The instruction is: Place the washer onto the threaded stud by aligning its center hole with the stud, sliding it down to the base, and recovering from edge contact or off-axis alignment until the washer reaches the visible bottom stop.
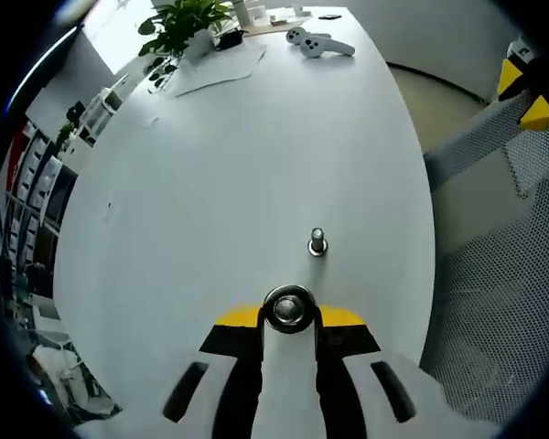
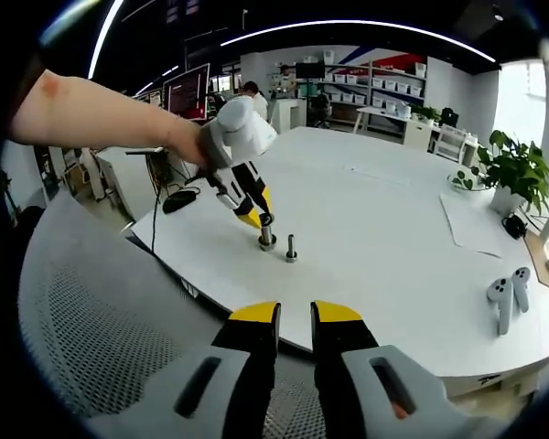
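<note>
Left gripper [image 1: 289,315], jaws clamped on the washer [image 1: 288,309] at lower centre, sits just short of the stud [image 1: 317,242], apparently bare; threading and seating remain; right gripper [image 2: 295,315] hangs back, jaws slightly apart.

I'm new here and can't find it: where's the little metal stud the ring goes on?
Look at the big white table, near the edge by the mesh chair. The stud stands upright and alone, just beyond the left gripper holding the washer.
</note>
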Tool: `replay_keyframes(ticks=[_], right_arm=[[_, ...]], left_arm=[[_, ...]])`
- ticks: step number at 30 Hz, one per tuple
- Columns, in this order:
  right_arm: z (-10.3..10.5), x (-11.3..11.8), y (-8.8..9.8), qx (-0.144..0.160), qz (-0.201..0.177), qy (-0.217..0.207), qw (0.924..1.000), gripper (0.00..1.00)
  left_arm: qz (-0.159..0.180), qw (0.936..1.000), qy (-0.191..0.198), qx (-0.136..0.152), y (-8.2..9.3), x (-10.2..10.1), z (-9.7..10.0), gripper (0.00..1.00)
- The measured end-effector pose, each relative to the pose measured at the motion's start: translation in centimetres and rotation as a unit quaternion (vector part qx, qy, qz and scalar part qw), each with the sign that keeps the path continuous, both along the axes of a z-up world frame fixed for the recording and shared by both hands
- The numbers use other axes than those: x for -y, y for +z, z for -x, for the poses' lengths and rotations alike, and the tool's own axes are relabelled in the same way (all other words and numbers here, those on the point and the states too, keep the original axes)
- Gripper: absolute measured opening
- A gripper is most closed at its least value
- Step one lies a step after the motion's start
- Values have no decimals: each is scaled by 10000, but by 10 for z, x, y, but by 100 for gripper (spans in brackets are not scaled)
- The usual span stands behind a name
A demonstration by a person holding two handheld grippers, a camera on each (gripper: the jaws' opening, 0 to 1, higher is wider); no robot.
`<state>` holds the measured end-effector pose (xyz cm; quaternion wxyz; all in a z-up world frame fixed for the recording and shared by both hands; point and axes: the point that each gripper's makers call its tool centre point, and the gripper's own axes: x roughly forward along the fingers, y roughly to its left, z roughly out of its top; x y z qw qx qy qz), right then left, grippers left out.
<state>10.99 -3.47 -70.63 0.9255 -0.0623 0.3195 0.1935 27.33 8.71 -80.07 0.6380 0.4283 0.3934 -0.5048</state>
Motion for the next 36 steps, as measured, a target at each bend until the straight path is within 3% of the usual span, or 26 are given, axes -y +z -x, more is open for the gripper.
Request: replay_keyframes(ticks=[20,36], right_arm=[[1,-1,-1,-33,-11,34,10000,17],[1,-2,-1,-16,-19,74,10000,17]], left_arm=[[-387,9990,11,-224,-42,2,6,18],[-383,9986,183,-320,-47,2,13,19]])
